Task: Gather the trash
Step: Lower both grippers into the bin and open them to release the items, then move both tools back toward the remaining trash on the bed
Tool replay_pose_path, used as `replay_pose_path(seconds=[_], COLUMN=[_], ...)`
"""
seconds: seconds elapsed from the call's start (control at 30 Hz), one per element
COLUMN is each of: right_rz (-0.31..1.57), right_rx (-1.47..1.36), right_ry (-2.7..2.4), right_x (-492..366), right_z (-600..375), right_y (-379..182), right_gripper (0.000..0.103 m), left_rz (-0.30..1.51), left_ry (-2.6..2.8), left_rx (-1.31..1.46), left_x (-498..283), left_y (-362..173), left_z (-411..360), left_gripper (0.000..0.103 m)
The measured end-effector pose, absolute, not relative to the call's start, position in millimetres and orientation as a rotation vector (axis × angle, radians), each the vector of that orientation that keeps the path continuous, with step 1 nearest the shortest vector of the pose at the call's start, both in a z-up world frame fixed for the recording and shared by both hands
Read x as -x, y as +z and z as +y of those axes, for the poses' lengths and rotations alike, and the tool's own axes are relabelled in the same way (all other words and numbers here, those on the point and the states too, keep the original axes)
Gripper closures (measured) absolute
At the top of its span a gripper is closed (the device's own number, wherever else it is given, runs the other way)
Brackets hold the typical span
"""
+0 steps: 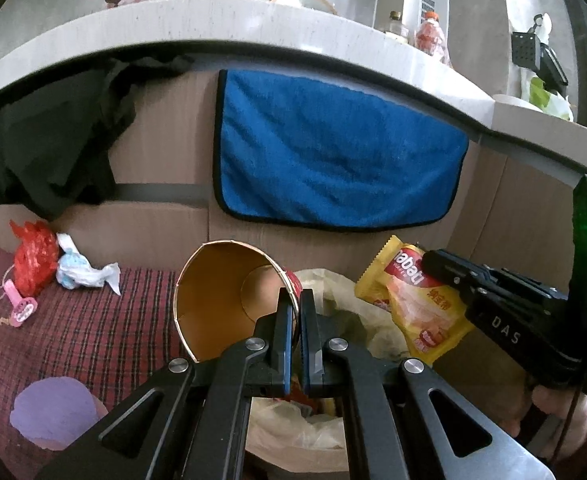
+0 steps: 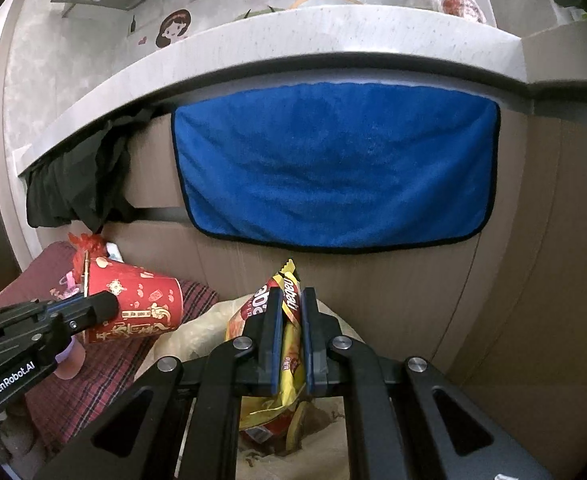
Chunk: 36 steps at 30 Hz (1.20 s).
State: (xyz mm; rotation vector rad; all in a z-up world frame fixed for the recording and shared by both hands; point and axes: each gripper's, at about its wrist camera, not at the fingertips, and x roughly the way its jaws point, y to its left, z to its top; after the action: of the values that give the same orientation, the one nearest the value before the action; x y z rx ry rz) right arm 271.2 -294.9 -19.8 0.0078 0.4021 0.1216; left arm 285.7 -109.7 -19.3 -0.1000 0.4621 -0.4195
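Task partway done, by the look of it. Blue towel point(image 1: 333, 152) hanging at twelve o'clock below the tabletop point(image 1: 253, 24) edge. Bag-lined bin point(image 1: 293, 432) directly beneath both tools, some rubbish already inside. Red paper cup point(image 1: 229, 300), tipped on its side, pinched by its rim in the clenched left gripper point(image 1: 296, 320) just above the bin. Yellow wafer wrapper point(image 2: 291, 344) clamped in the right gripper point(image 2: 292, 332), likewise over the bin. Both still to be let go. Left on the checked cloth point(image 1: 93, 340) at nine o'clock: red plastic bag point(image 1: 33, 258), crumpled white tissue point(image 1: 81, 270), small pink item point(image 1: 21, 308).
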Motion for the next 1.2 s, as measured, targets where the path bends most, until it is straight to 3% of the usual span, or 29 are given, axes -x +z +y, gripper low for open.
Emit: replay_pose_path(seconds=[0.27,0.33,0.4,0.47,0.83,1.2], right_rz=[0.425,0.433,0.452,0.459,0.458,0.437], right_rx=[-0.03,-0.035,-0.047,-0.057,-0.082,-0.038], right_ry=[0.114,0.117,0.131,0.137,0.127,0.212], right_x=[-281.2,-284.7,-288.3,-289.5,-277.6,-261.5], right_z=[-297.7,-298.0,-298.0,-298.2,-294.7,-244.3], right_y=[-24.8,-26.3,-29.5,-32.2,-25.5,-2.3], right_gripper=[0.095,0.09,0.088,0.072,0.071,0.071], left_rz=[0.49,0.515,0.535,0.531,0.482,0.482], left_ry=[-0.457,-0.51,-0.53,-0.528,-0.389,-0.236], left_rx=[0.117,0.166,0.209,0.231,0.253,0.262], left_x=[-295.5,-302.0,-307.8,-309.2,-286.2,-255.1], left_y=[-25.5,-27.8,-29.1,-27.6,1.5,-4.6], left_z=[-110.4,-105.7,-98.7,-91.4,-11.1,94.8], left_gripper=[0.1,0.096,0.074,0.059,0.058,0.058])
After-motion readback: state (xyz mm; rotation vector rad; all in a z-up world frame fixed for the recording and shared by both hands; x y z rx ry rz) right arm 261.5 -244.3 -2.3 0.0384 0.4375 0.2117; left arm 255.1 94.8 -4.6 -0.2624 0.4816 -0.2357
